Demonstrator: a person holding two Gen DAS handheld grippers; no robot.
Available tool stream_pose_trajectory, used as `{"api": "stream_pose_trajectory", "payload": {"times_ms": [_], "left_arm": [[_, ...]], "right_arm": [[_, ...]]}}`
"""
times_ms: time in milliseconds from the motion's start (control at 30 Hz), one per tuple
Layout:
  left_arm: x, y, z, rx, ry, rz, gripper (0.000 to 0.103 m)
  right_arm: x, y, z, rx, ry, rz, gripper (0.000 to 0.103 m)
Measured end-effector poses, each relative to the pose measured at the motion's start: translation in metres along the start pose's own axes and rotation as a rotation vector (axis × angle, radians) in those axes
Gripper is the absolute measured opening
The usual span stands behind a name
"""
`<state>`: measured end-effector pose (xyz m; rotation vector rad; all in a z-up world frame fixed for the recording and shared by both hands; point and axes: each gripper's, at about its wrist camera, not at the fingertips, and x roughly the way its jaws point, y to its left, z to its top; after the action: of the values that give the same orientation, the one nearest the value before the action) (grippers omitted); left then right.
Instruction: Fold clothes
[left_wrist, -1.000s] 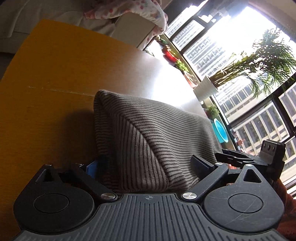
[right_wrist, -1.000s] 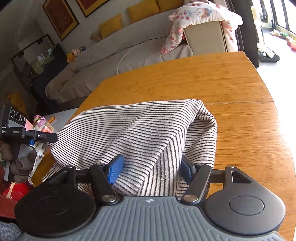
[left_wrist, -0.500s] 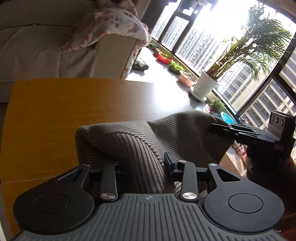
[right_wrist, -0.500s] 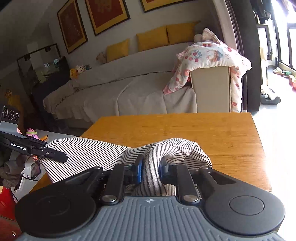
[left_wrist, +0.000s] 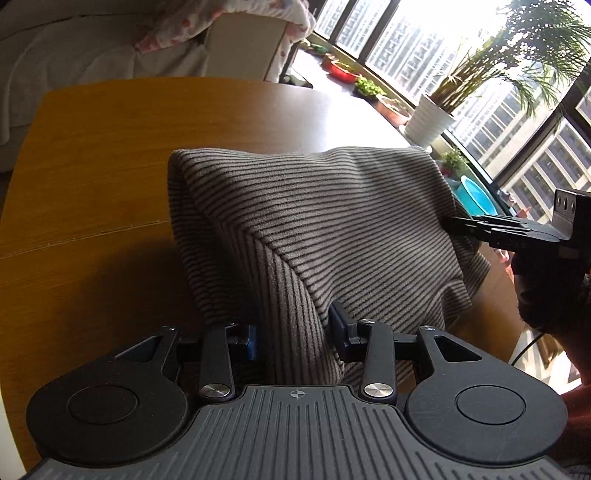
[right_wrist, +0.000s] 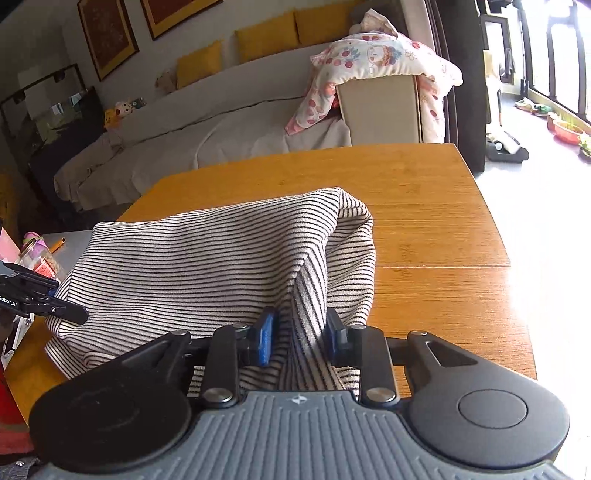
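Note:
A grey-and-black striped garment (left_wrist: 332, 229) stands tented over the wooden table (left_wrist: 103, 155), lifted at its near edge. My left gripper (left_wrist: 295, 334) has a bunched fold of it between the blue pads. Its jaws are opening slightly, and the pads still touch the cloth. In the right wrist view the same garment (right_wrist: 192, 258) rises to a ridge between the pads of my right gripper (right_wrist: 300, 338), whose jaws are opening as well. Each gripper shows in the other's view at the cloth's far corner: the right gripper (left_wrist: 456, 223), the left gripper (right_wrist: 74, 315).
The table (right_wrist: 424, 221) ends just right of the garment, with sunlit floor beyond. A sofa (right_wrist: 221, 125) with a floral quilt (right_wrist: 373, 51) stands behind the table. Potted plants (left_wrist: 432, 122) line the window. A jar (right_wrist: 37, 254) and clutter sit at the left.
Both grippers went from wide open around the lying cloth to closed on folds of it, and the garment rose into a tent. Since half a second ago both sets of jaws have widened a little.

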<state>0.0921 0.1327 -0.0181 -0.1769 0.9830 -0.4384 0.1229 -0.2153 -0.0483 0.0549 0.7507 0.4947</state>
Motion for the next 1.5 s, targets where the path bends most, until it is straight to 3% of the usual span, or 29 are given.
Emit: {"api": "stream_pose_trajectory", "payload": {"times_ms": [100,167,233,300,333,467,567,667,733,800,1000,1200,1333,1400,1500], "left_arm": [[-0.007,-0.004,0.003,0.011,0.006,0.023,0.049],[-0.02,-0.002,0.008,-0.002,-0.019,0.012,0.054],[-0.037,0.005,0.015,-0.042,-0.065,-0.028,0.076],[-0.055,0.011,0.022,-0.082,-0.124,-0.069,0.084],[-0.062,0.013,0.026,-0.102,-0.154,-0.089,0.088],[-0.068,0.009,0.035,-0.175,-0.231,-0.174,0.094],[-0.042,-0.007,0.035,-0.197,-0.204,-0.224,0.095],[-0.003,-0.028,0.029,-0.135,-0.114,-0.199,0.096],[0.018,-0.037,0.025,-0.096,-0.068,-0.178,0.097],[0.031,-0.041,0.023,-0.065,-0.053,-0.161,0.099],[0.045,-0.031,0.042,-0.089,-0.087,-0.154,0.103],[0.059,-0.013,0.065,-0.13,-0.176,-0.131,0.103],[0.052,-0.009,0.063,-0.179,-0.187,-0.148,0.103],[0.039,-0.013,0.054,-0.173,-0.188,-0.161,0.103],[0.024,-0.015,0.037,-0.177,-0.171,-0.254,0.103]], "right_arm": [[-0.001,0.005,-0.001,-0.039,-0.009,-0.034,0.044],[-0.006,0.005,0.001,-0.031,-0.025,-0.042,0.073],[-0.011,0.005,0.003,-0.02,-0.044,-0.049,0.086],[-0.018,0.004,0.009,-0.005,-0.088,-0.05,0.094],[-0.022,0.004,0.012,0.002,-0.112,-0.051,0.103],[-0.024,0.005,0.025,0.055,-0.192,0.005,0.103],[-0.012,0.008,0.025,0.113,-0.192,0.075,0.103],[0.008,0.012,0.019,0.141,-0.127,0.109,0.103],[0.025,0.009,0.009,0.175,-0.021,0.113,0.103],[0.027,0.011,-0.004,0.151,-0.018,0.107,0.103],[0.01,0.043,-0.033,0.029,-0.031,0.065,0.103],[-0.001,0.07,-0.039,-0.051,0.014,0.104,0.103],[-0.018,0.062,-0.02,-0.054,-0.015,0.082,0.103],[-0.025,0.048,-0.004,-0.046,-0.081,0.015,0.103],[-0.029,0.026,0.022,-0.039,-0.166,-0.114,0.103]]}}
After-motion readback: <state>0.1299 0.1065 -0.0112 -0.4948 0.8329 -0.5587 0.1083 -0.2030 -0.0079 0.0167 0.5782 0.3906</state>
